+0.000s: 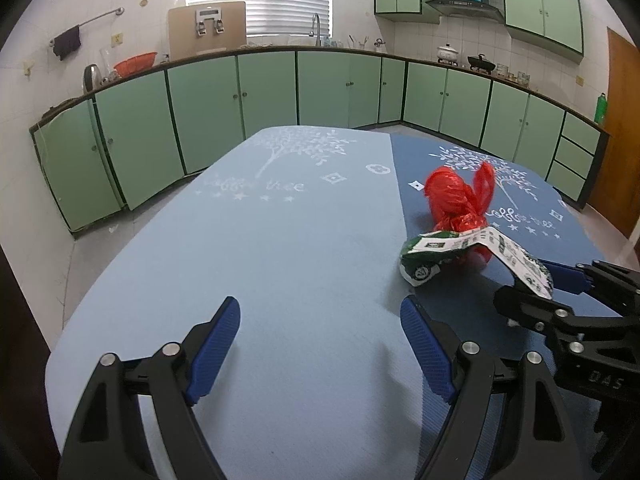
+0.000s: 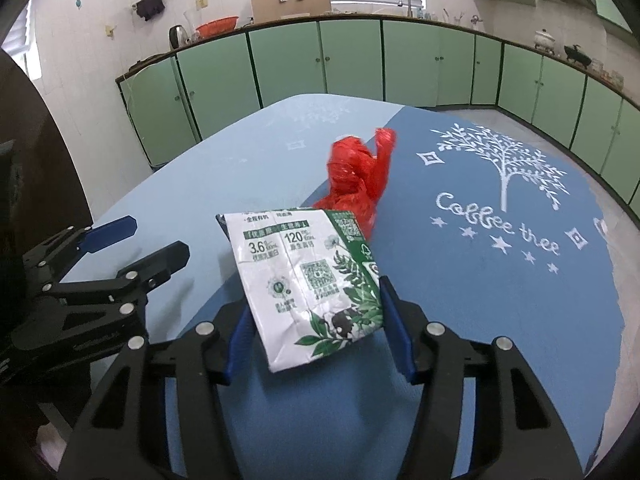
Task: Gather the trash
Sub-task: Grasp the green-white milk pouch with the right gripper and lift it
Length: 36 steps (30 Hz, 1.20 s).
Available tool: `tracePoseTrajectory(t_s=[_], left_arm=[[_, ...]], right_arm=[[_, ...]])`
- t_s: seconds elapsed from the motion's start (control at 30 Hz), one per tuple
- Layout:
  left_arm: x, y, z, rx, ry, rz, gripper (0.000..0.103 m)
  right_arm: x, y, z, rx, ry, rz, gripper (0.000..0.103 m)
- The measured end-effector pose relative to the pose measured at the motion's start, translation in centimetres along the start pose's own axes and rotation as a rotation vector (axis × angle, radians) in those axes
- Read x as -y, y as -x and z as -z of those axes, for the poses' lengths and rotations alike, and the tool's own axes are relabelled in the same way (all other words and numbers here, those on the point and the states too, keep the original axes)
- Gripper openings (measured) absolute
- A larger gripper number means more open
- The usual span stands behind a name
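Two grippers work over a table (image 1: pixel 280 264) covered in light blue and darker blue cloth mats printed with white trees. The right gripper (image 2: pixel 316 328) has its blue ribbed pads closed against the two side edges of a flattened milk carton (image 2: pixel 308 276); the carton is white and green, creased, printed with leaves and square codes, and its long axis runs forward along the fingers, away from the camera; in the left wrist view its far end looks crumpled and sits low, at or just above the cloth, though contact cannot be confirmed. Just beyond the carton's far end, touching or nearly touching it, lies a red plastic bag (image 2: pixel 356 176); thin, glossy, crinkled, bunched into a lump with one loose ear standing up; it rests on the darker mat near the seam between the two mats. The left gripper (image 1: pixel 320 348) is spread wide and holds nothing; it hangs over the light blue mat, with the bag ahead and to its right. The bag is probably where the carton belongs, and the free left gripper seems best placed to hold it open; the film will likely slip and collapse easily.
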State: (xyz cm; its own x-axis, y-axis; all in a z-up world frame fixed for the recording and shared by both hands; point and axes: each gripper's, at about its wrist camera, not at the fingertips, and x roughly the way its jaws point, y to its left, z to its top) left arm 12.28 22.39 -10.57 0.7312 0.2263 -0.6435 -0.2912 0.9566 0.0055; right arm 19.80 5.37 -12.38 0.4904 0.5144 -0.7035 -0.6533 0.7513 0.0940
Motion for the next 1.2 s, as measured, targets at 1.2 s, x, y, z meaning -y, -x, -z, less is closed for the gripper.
tracePoseTrajectory(t_s=[1.2], left_arm=[[-1.1, 0.8, 1.1, -0.011, 0.031, 0.006, 0.081]], right_arm=[[-1.5, -0.1, 0.7, -0.038, 0.04, -0.024, 0.07]])
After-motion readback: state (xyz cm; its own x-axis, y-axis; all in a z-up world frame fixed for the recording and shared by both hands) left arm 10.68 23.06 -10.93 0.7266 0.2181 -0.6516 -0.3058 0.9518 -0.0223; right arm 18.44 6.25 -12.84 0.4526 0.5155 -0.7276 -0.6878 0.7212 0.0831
